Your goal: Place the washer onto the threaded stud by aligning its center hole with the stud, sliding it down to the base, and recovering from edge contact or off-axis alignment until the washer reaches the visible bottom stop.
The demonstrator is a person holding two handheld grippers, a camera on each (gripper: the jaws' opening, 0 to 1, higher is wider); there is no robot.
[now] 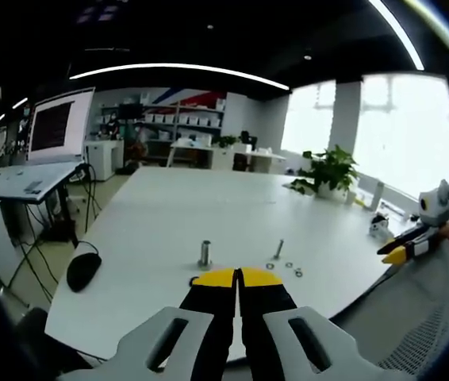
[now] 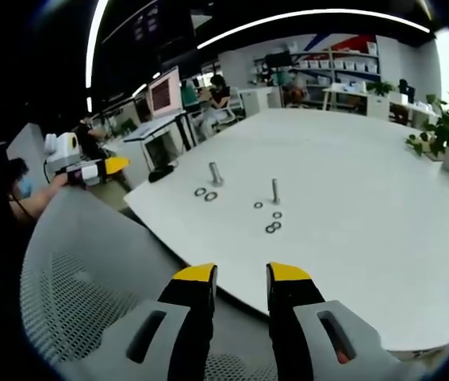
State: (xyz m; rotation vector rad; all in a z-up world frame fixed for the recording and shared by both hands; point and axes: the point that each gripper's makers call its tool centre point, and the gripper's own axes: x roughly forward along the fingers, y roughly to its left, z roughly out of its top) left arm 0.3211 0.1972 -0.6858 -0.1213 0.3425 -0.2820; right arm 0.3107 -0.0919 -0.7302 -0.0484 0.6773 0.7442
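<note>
A matt white table (image 2: 351, 182) is carrying bare metal hardware: a dull grey threaded stud (image 2: 275, 190), a stubbier metal bolt (image 2: 215, 173) and small steel-looking washers (image 2: 273, 227) catching faint light. The left gripper (image 1: 238, 278) and right gripper (image 2: 240, 276) are showing glossy yellow plastic tips over black and pale grey moulded plastic. A grey mesh chair back (image 2: 74, 278) is displaying a perforated weave, while a black mouse (image 1: 83, 270) is lying smooth and slightly shiny on the tabletop.

White table (image 2: 351, 182); yellow-tipped black tongs (image 1: 238, 279); grey mesh chair (image 2: 74, 270); black mouse (image 1: 83, 270); green plant (image 1: 331, 169).
</note>
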